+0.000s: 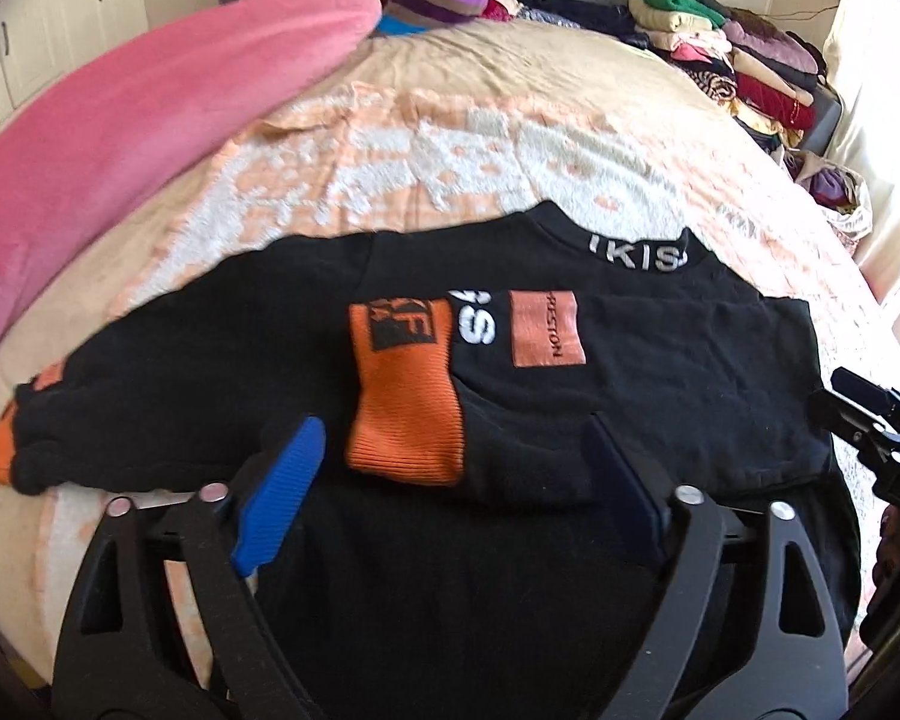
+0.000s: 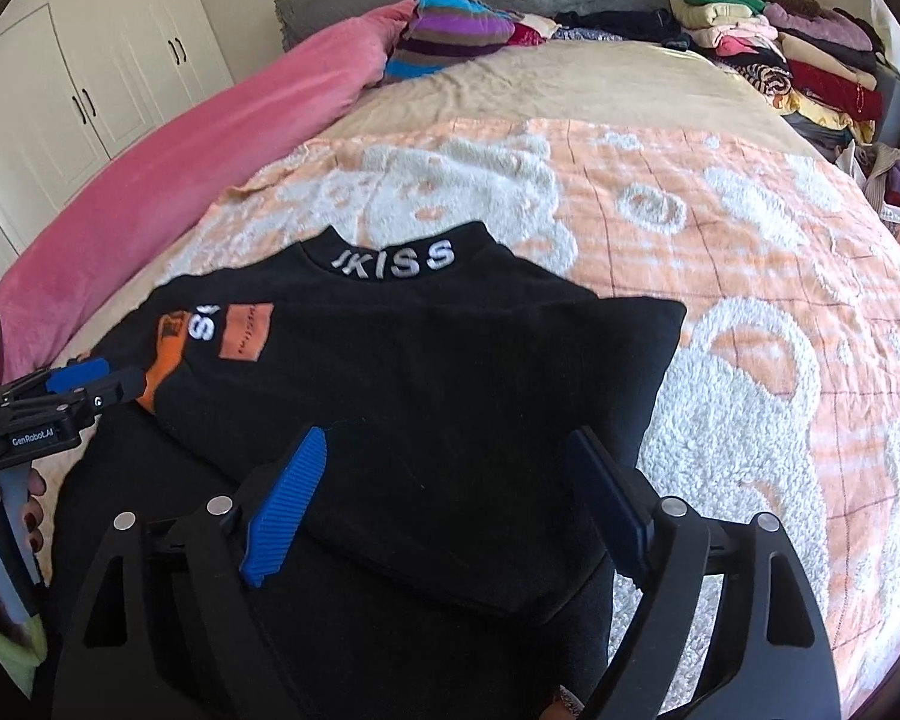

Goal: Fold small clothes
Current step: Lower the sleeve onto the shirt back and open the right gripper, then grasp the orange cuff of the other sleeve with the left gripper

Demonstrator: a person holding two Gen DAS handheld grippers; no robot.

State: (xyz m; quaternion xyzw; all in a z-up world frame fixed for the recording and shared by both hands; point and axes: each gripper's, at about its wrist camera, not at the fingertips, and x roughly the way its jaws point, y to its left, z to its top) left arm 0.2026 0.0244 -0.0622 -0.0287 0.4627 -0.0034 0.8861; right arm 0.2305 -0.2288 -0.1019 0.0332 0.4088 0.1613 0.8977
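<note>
A small black sweatshirt (image 1: 630,396) with orange cuffs, an orange patch and white collar lettering lies on the bed, its right sleeve folded across the chest. It also shows in the right wrist view (image 2: 450,372). My left gripper (image 1: 456,450) is open just above the sweatshirt's lower part, its blue fingers either side of the orange cuff (image 1: 405,414). It shows at the left of the right wrist view (image 2: 99,381). My right gripper (image 2: 450,462) is open over the folded right side, holding nothing. Its black body shows at the right edge of the left wrist view (image 1: 870,420).
The bed carries an orange-and-white fleece blanket (image 2: 720,252). A pink blanket (image 2: 210,138) lies along the left. A striped garment (image 2: 450,30) and stacks of folded clothes (image 2: 798,60) sit at the far end. White cupboards (image 2: 90,60) stand at left.
</note>
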